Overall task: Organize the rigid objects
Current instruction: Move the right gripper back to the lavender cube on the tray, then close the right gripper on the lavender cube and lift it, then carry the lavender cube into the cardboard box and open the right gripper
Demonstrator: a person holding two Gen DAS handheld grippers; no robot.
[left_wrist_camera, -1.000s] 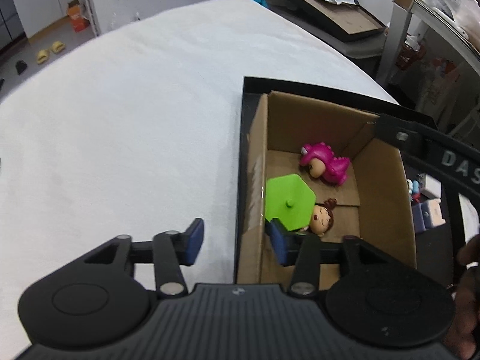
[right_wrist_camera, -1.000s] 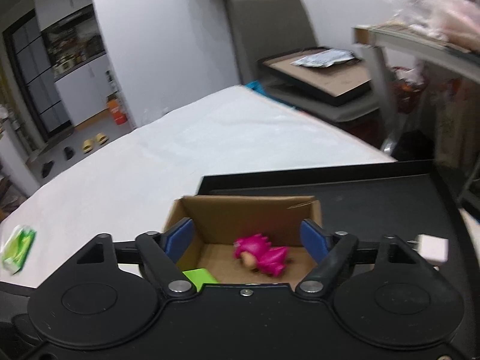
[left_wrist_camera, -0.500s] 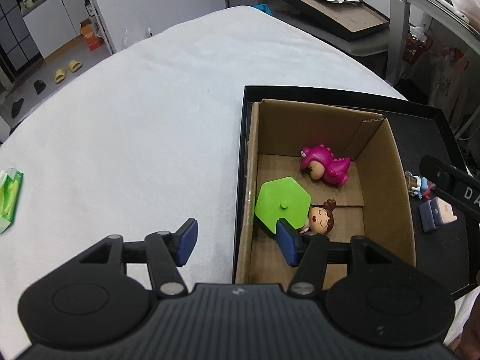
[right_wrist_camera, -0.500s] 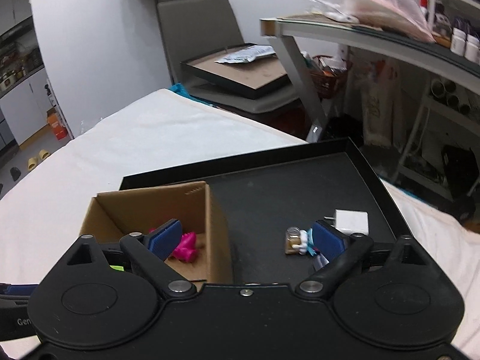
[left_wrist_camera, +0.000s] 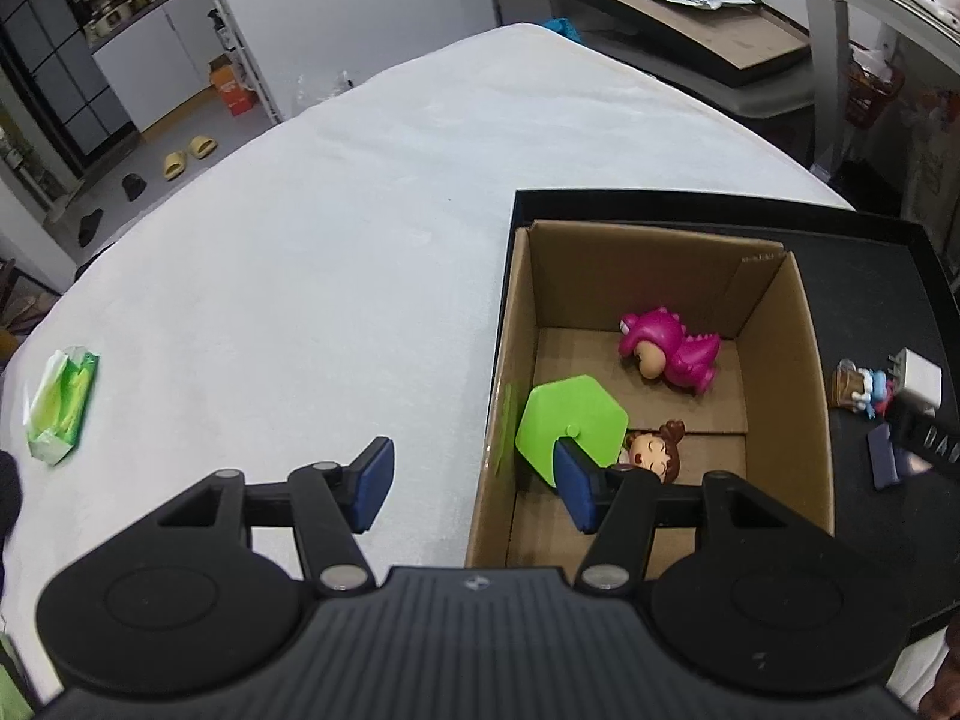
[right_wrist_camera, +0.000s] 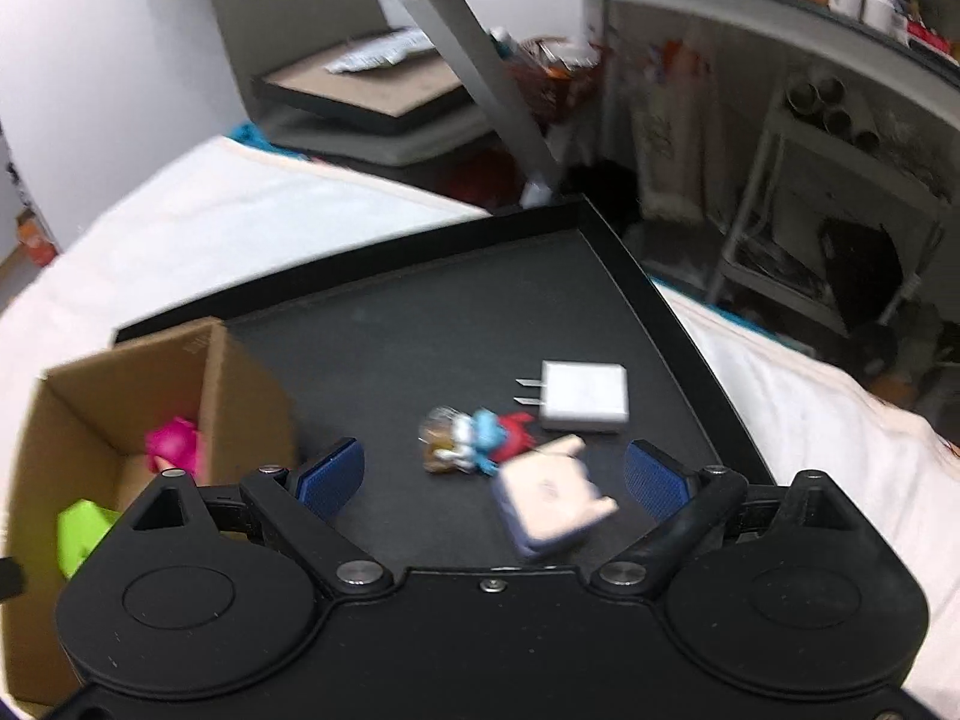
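A cardboard box (left_wrist_camera: 807, 360) stands on a black tray (left_wrist_camera: 870, 276). In it lie a pink dinosaur figure (left_wrist_camera: 675, 351), a green hexagon piece (left_wrist_camera: 570, 414) and a small doll (left_wrist_camera: 651, 456). My left gripper (left_wrist_camera: 474, 480) is open and empty, straddling the box's left wall. My right gripper (right_wrist_camera: 495, 471) is open and empty over the tray (right_wrist_camera: 420, 324), above a small blue-and-beige block (right_wrist_camera: 549, 501). A blue and red figurine (right_wrist_camera: 480, 441) and a white charger (right_wrist_camera: 585, 396) lie just beyond it. The box (right_wrist_camera: 240, 384) is at its left.
A white cloth covers the table (left_wrist_camera: 300, 252). A green packet (left_wrist_camera: 60, 402) lies at its left edge. A metal shelf frame (right_wrist_camera: 660, 30) and a second tray (right_wrist_camera: 366, 90) on a chair stand beyond the table.
My right gripper has swung right, from over the box to over the tray's loose items. My left gripper has pulled back and risen a little; the box contents have not moved.
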